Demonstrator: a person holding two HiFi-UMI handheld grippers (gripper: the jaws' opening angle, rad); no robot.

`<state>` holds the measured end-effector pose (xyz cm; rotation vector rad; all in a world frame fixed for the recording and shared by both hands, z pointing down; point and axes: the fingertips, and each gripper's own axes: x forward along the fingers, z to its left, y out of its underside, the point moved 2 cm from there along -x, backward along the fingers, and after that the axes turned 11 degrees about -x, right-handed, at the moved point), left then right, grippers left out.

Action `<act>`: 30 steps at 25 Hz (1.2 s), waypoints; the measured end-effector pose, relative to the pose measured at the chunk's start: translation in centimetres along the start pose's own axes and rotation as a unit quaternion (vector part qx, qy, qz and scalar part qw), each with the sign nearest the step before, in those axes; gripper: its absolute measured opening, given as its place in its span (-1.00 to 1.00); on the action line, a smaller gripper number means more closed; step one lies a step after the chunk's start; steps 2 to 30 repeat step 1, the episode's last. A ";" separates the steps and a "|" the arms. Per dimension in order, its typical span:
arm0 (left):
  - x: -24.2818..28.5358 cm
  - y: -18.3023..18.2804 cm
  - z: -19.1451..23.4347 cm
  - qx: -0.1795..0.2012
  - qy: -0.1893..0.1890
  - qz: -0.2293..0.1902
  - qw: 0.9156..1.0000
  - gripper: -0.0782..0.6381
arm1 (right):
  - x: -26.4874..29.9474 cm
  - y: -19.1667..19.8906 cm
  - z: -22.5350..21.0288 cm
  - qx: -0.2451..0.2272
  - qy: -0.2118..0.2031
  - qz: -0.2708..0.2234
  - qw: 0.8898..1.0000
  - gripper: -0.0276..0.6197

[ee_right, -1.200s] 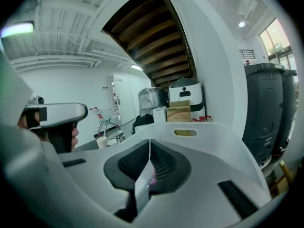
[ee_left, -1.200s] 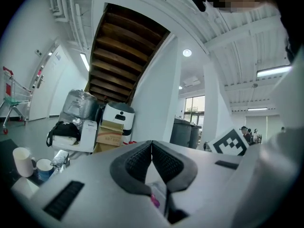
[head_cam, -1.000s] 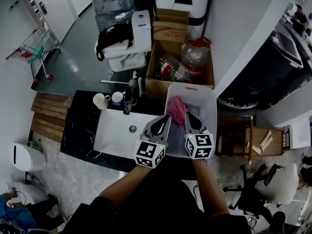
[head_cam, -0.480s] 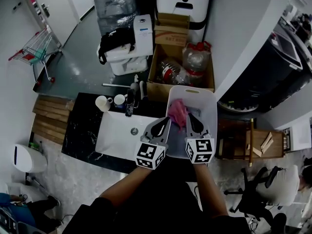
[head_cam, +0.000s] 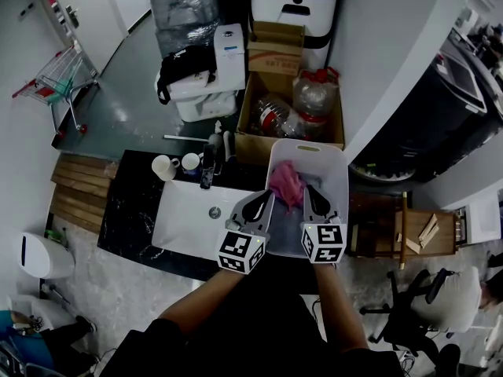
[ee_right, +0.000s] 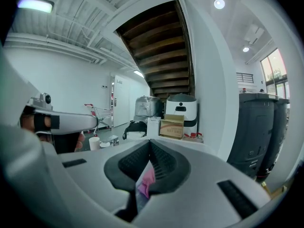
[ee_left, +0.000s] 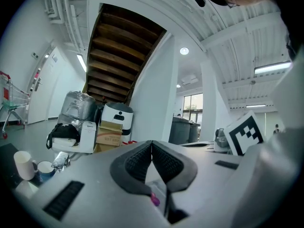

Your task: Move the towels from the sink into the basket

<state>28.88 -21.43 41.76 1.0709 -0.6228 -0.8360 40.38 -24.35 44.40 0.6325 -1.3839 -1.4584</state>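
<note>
Scarcely moved, left gripper (head_cam: pixel 269 194) and right gripper (head_cam: pixel 308 189) hover over the basket (head_cam: pixel 343 181), fingers pressed shut, pink towel (head_cam: pixel 284 181) between them.

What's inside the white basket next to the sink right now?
A crumpled pink towel lies toward the far end of the basket. The left gripper and right gripper cover its near half, so anything lying under them cannot be seen.
</note>
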 end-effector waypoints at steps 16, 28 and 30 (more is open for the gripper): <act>0.1 0.0 0.0 -0.001 0.000 0.001 1.000 -0.74 | 0.1 0.3 0.0 -0.001 -0.001 0.004 1.000 -0.86; 0.1 0.0 0.0 -0.001 0.000 0.001 1.000 -0.74 | 0.1 0.3 0.0 -0.001 -0.001 0.004 1.000 -0.86; 0.1 0.0 0.0 -0.001 0.000 0.001 1.000 -0.74 | 0.1 0.3 0.0 -0.001 -0.001 0.004 1.000 -0.86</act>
